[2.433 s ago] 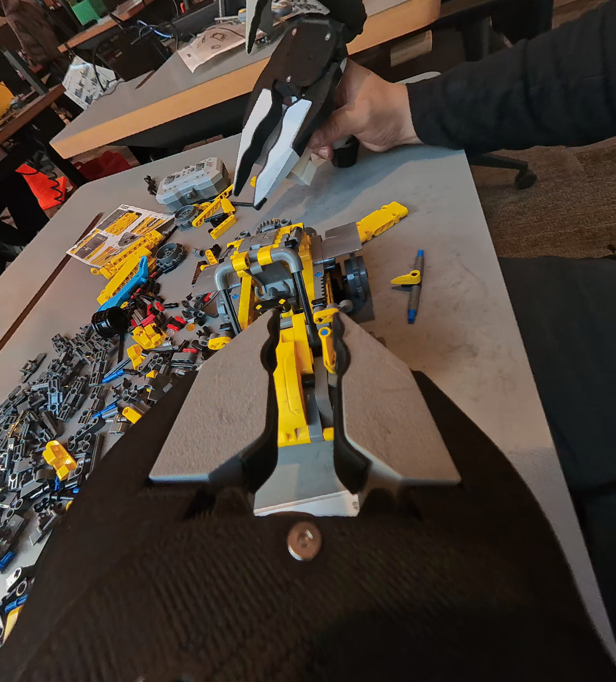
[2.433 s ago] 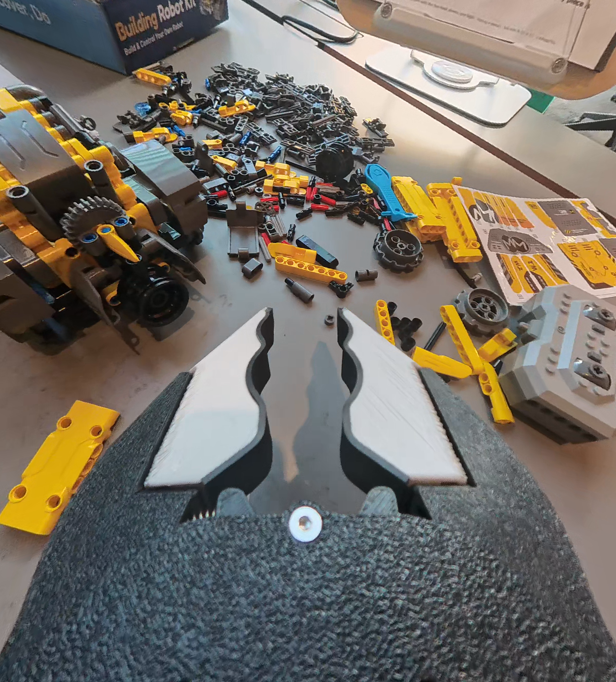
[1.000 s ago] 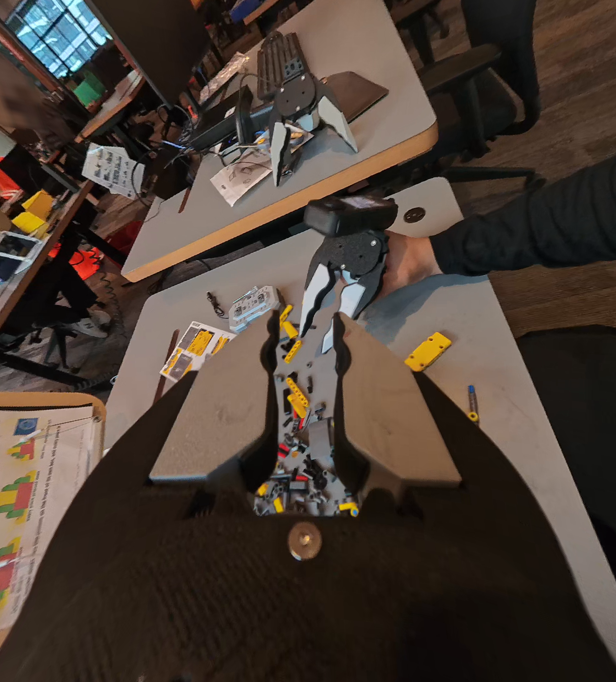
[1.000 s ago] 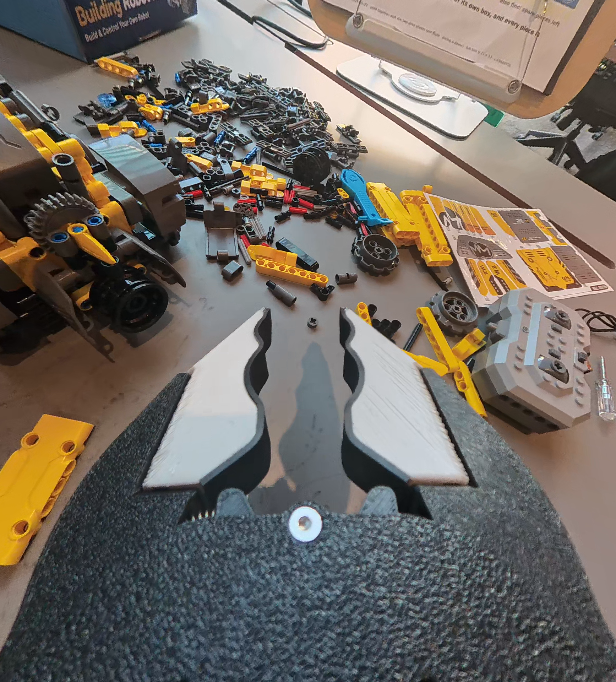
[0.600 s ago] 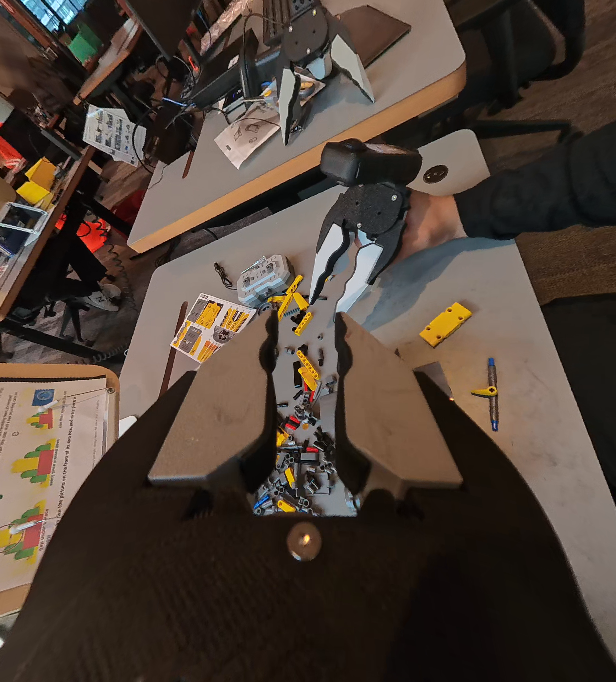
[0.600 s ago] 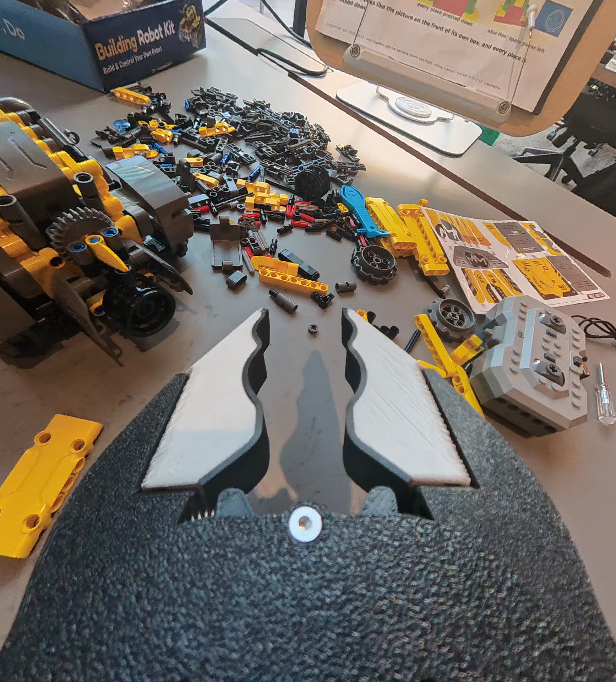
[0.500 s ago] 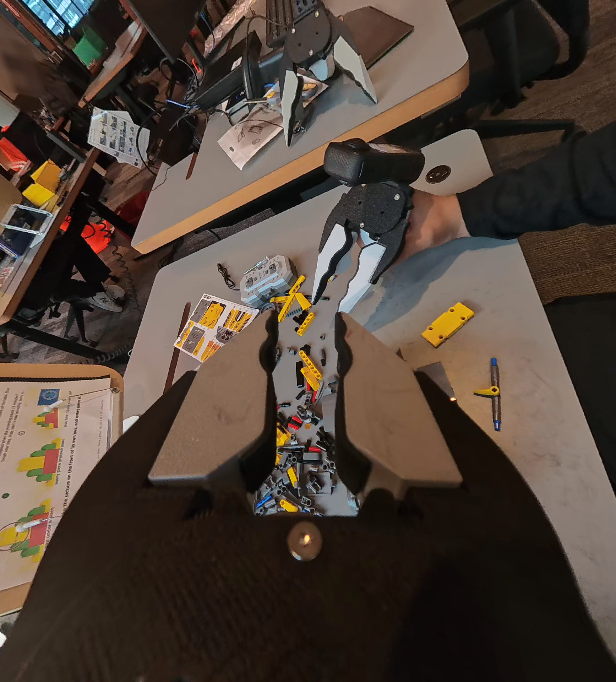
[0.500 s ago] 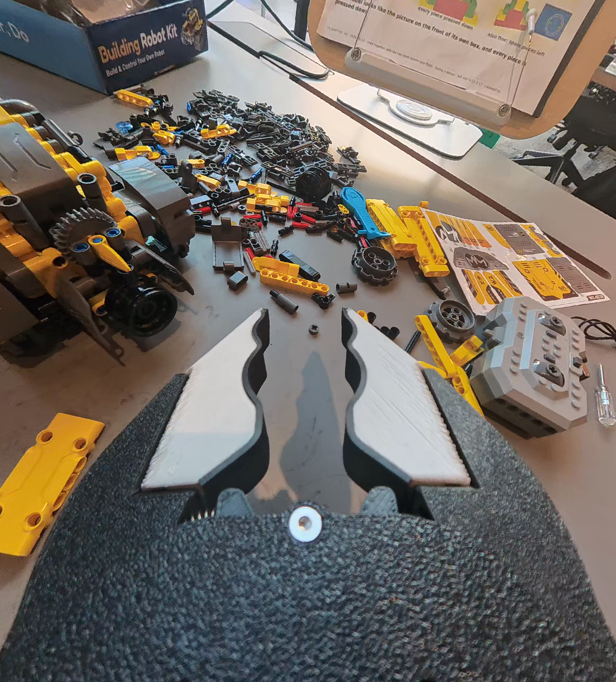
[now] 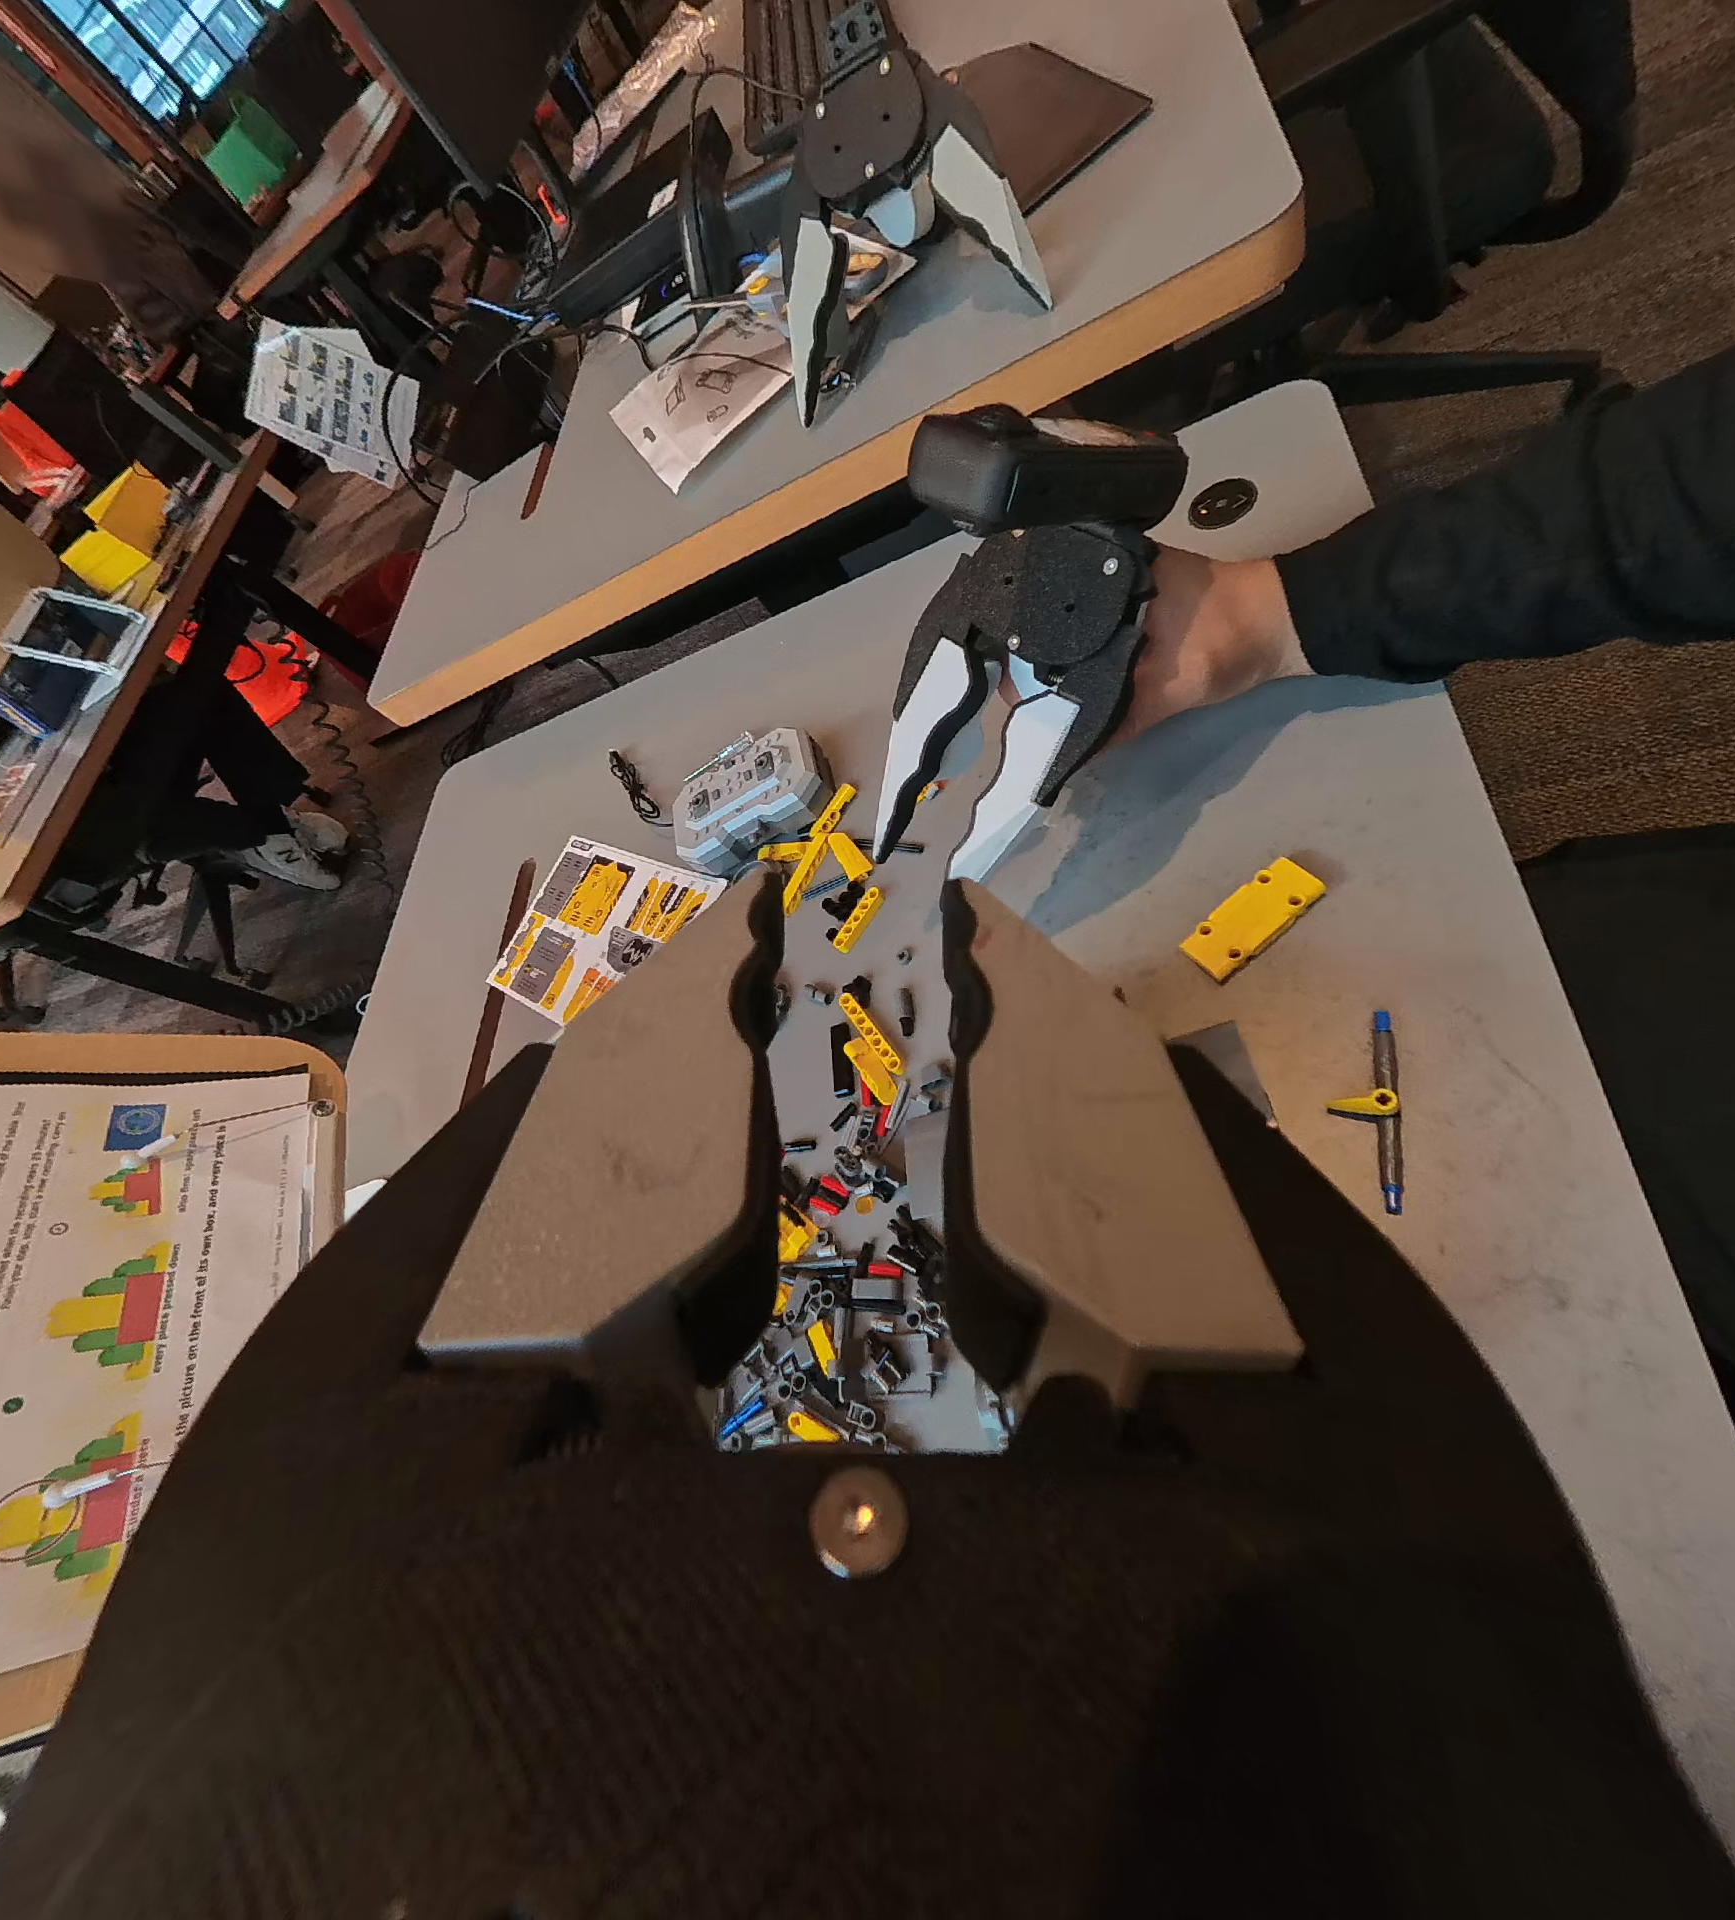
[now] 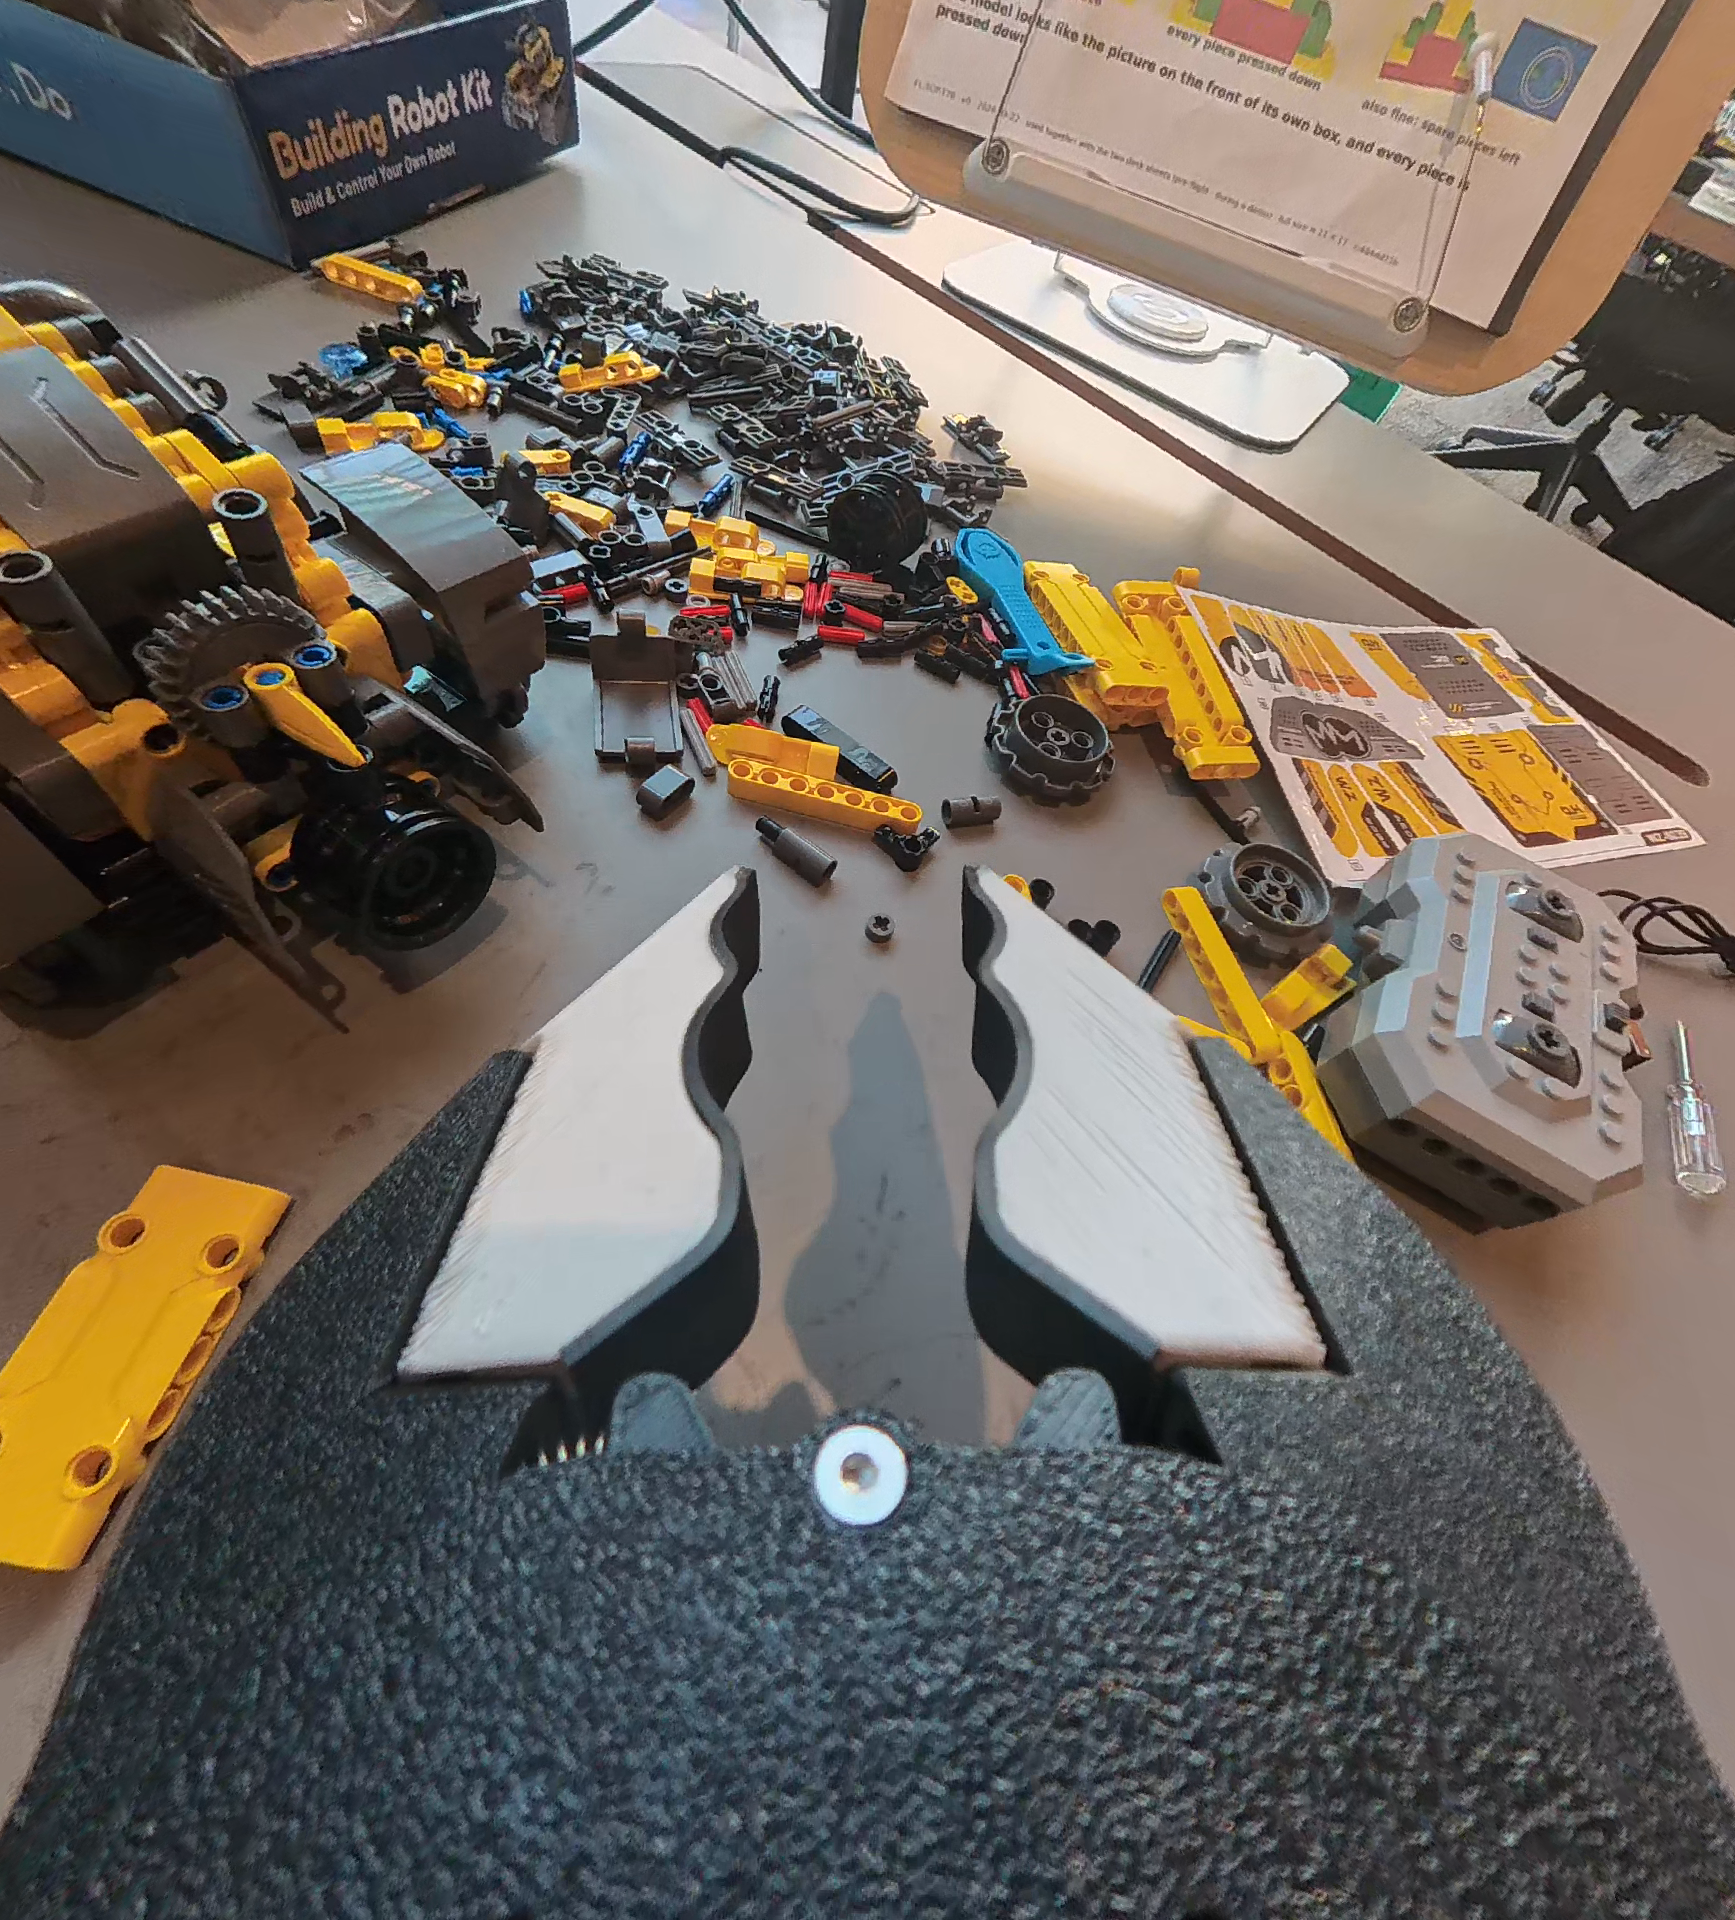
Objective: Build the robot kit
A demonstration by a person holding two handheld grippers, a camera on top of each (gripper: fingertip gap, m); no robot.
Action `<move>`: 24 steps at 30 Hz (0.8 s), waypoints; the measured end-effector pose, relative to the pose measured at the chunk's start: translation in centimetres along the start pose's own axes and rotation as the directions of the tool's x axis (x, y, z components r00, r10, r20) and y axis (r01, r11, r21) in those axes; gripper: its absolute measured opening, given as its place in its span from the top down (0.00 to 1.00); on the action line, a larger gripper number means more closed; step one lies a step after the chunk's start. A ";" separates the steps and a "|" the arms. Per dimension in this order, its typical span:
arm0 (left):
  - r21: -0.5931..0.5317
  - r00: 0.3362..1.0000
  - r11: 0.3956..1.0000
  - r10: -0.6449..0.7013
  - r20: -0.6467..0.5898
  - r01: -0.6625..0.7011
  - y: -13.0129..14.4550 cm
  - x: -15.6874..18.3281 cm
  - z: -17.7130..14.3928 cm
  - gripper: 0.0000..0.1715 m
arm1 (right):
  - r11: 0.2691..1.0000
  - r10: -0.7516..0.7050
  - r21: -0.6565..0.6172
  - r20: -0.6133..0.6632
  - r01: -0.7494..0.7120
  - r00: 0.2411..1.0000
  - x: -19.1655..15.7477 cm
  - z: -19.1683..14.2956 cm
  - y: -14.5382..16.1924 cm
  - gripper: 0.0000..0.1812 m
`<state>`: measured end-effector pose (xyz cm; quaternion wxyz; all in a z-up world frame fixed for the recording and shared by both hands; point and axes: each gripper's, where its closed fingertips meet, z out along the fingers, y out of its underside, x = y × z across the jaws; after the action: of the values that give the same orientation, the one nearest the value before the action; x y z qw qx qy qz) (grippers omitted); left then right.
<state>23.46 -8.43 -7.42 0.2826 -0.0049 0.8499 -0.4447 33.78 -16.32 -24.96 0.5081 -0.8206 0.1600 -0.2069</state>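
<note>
My left gripper [image 9: 858,894] is open and empty, held high above the grey table [image 9: 1528,1351]. Loose yellow, black and red building parts [image 9: 863,1226] show between its fingers, far below. My right gripper [image 10: 858,883] is open and empty, low over the table; it also shows in the left wrist view [image 9: 930,862], held by a hand. A tiny grey bush [image 10: 879,928] lies just beyond its tips. A part-built yellow and grey vehicle model [image 10: 115,644] stands to its left. A grey battery box [image 10: 1497,1039] lies to its right.
A yellow panel [image 10: 104,1351] lies near left. A large parts pile [image 10: 738,416], a blue tool [image 10: 1008,603], a sticker sheet [image 10: 1445,727] and a small screwdriver [image 10: 1689,1122] lie around. A blue box [image 10: 219,104] and an instruction board [image 10: 1258,104] stand behind. Another gripper [image 9: 884,156] rests on the far table. There is about 20 cm between the tips of the two grippers. It is some 6 cm from my right tips to the tiny grey bush [image 10: 879,928]. It is also in sight in the left wrist view [image 9: 905,957].
My left gripper has risen from close over the vehicle model to high above the table, then stayed nearly still. My right gripper has hardly moved and stays open.
</note>
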 end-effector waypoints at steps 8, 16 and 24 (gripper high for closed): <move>0.062 1.000 0.998 -0.027 -0.004 0.027 -0.9 -0.4 -1.2 0.85 | 1.000 -0.014 -0.013 -0.019 0.014 1.000 0.1 0.1 0.1 0.80; 0.095 0.997 0.995 -0.020 -0.072 0.027 -2.7 2.7 0.1 0.85 | 1.000 0.000 0.003 -0.029 0.000 1.000 0.4 -0.1 0.0 0.81; -0.101 0.978 0.974 -0.207 -0.032 0.203 2.4 2.3 3.9 0.97 | 1.000 -0.015 -0.022 0.073 0.017 0.997 -1.8 0.2 0.1 0.81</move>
<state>24.02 -10.53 -12.03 0.2164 -0.0968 0.8712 -0.4298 32.35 -15.38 -25.49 0.5028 -0.8345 0.1371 -0.1789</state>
